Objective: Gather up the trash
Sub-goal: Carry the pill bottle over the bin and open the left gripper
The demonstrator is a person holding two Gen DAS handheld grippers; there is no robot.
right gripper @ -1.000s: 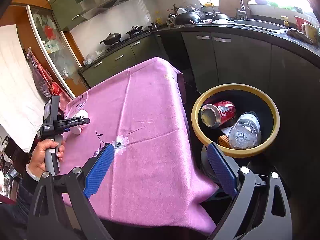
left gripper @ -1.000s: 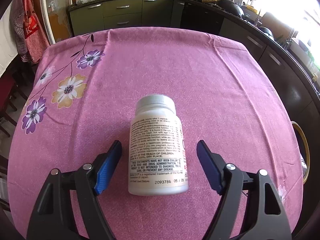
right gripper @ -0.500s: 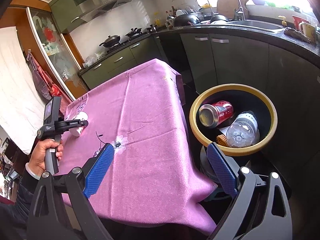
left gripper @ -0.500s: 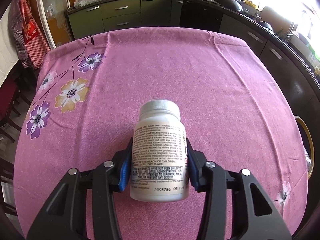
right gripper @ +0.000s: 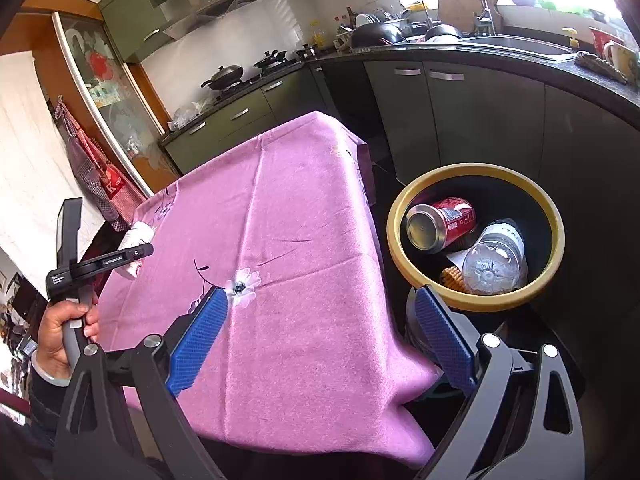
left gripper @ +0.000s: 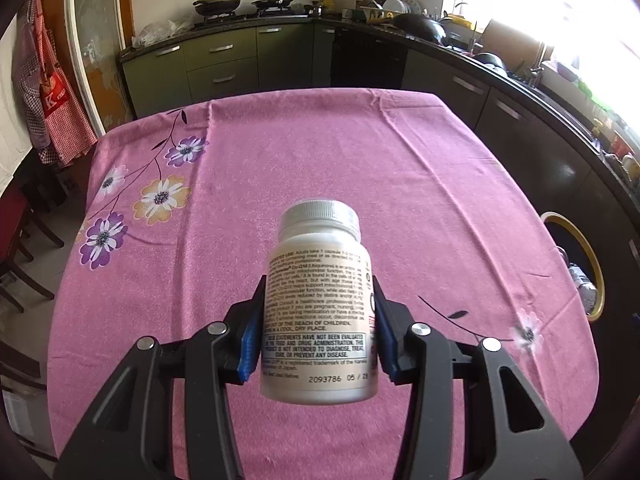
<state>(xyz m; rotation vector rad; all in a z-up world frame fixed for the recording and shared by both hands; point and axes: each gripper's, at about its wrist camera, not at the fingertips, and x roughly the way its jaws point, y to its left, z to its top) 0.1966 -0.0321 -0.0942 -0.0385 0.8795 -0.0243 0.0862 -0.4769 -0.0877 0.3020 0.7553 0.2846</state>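
Note:
My left gripper (left gripper: 316, 334) is shut on a white pill bottle (left gripper: 318, 312) with a grey cap, holding it upright, lifted above the pink tablecloth (left gripper: 320, 168). In the right wrist view the same bottle (right gripper: 136, 240) shows small at the table's far left, in the hand-held left gripper (right gripper: 120, 260). My right gripper (right gripper: 324, 332) is open and empty over the table's near right corner. A black trash bin with a yellow rim (right gripper: 404, 200) stands on the floor to the right; it holds a red can (right gripper: 440, 224) and a clear plastic bottle (right gripper: 496, 260).
The bin's rim (left gripper: 592, 260) also shows at the right edge of the left wrist view. Dark kitchen cabinets (right gripper: 480, 128) and a counter run along the right and back. Chairs (left gripper: 16, 248) stand left of the table.
My left gripper closed on the pill bottle and lifted it off the table. The right gripper stayed open and hardly moved.

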